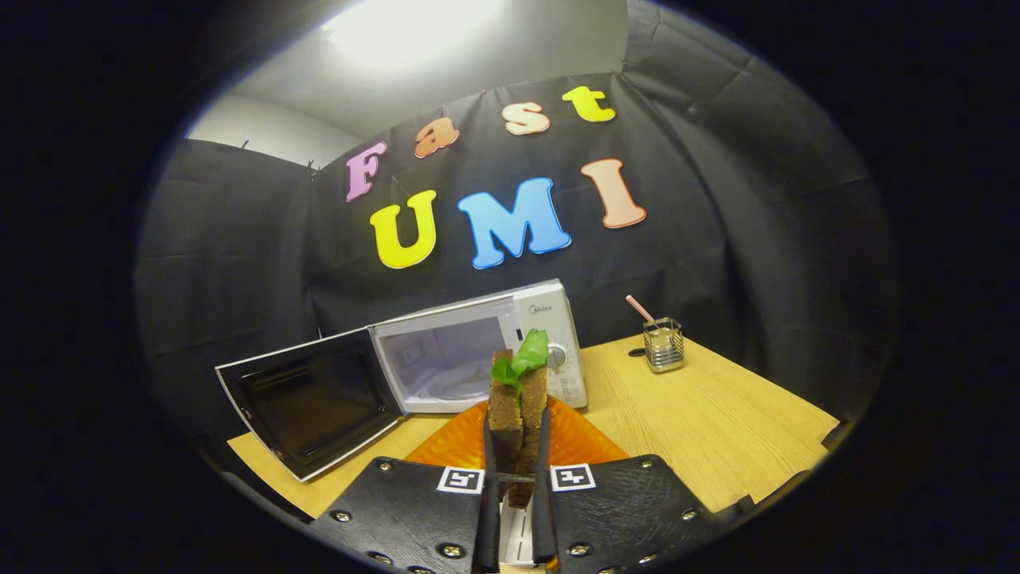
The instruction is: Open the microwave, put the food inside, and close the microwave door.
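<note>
**Operator:** Nearest me, my gripper [516,466] has both fingers pressed on the sandwich [516,399], 2 brown slabs standing on edge with a green leaf [523,357] poking out the top. It hangs just above the orange plate [574,442].

**Spotter:** How will it handle?

**Operator:** Light and spongy, I'd judge. Squeeze harder and it crumbles; the leaf could slip out. Holding low across both slabs seems right.

**Spotter:** Left to right, what's around?

**Operator:** Microwave door [311,402] swung wide open on the left, then the microwave [478,351] cavity, bare, beyond the fingers. Control panel [554,343] right of that. Farther right on the table [717,422], well apart, a wire holder [663,344] with a straw [638,308]. Nothing blocks the cavity.
</note>
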`<state>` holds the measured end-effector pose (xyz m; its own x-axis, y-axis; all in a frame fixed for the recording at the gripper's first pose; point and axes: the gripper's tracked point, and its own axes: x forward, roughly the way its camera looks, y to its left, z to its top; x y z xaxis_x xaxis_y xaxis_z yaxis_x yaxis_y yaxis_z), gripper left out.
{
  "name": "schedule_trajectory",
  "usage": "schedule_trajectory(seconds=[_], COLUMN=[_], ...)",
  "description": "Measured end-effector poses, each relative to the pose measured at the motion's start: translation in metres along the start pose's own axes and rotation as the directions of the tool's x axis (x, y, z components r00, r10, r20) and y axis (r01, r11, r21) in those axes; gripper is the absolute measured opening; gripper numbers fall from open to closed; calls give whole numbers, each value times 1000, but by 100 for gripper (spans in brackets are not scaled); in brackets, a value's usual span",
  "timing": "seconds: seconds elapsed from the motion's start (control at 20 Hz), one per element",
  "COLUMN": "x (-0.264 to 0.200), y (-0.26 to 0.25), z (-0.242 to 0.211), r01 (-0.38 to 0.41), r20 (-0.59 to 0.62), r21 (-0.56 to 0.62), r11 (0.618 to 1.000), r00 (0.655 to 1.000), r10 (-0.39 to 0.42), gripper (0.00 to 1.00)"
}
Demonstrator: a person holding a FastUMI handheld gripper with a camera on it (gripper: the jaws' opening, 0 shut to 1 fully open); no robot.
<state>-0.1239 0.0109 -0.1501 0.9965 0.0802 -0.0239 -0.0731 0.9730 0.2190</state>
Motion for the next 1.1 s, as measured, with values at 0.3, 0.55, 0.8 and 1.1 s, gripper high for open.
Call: schedule_trajectory(seconds=[0.3, 0.55, 0.8, 1.1], x=[44, 91, 133, 189], y=[38, 69, 87, 95], z=[27, 17, -3, -24], r01=[-84, -113, -95, -32], r20=[54, 38, 12, 1], r21=[94, 210, 369, 568], r11=[992, 971, 925, 823], r00=[995, 994, 995, 999], r10=[79, 107, 98, 38], gripper=[16, 16, 16, 16])
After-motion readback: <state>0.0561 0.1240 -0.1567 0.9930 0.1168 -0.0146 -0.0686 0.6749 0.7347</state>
